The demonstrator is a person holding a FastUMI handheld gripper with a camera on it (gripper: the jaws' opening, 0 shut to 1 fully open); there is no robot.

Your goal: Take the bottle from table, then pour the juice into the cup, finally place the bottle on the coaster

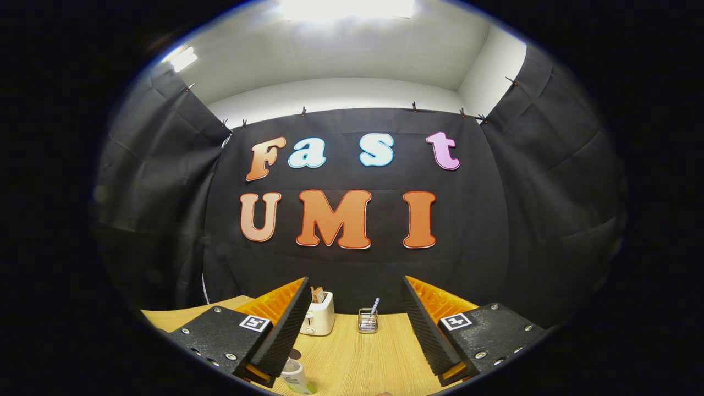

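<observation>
My gripper (356, 281) is held above the wooden table (357, 357), open wide with nothing between the fingers. Just below the inner edge of the left finger (286, 330) stands a small pale bottle (297, 377) with a greenish lower part, cut off at its base. A dark round patch (295, 353), possibly the coaster, peeks out right behind the bottle and is mostly hidden by the left finger. I cannot make out a cup.
At the table's far edge, against the black cloth wall, stands a white toaster (319, 313) beyond the left fingertip. A small clear holder (367, 320) with a stick in it sits to its right.
</observation>
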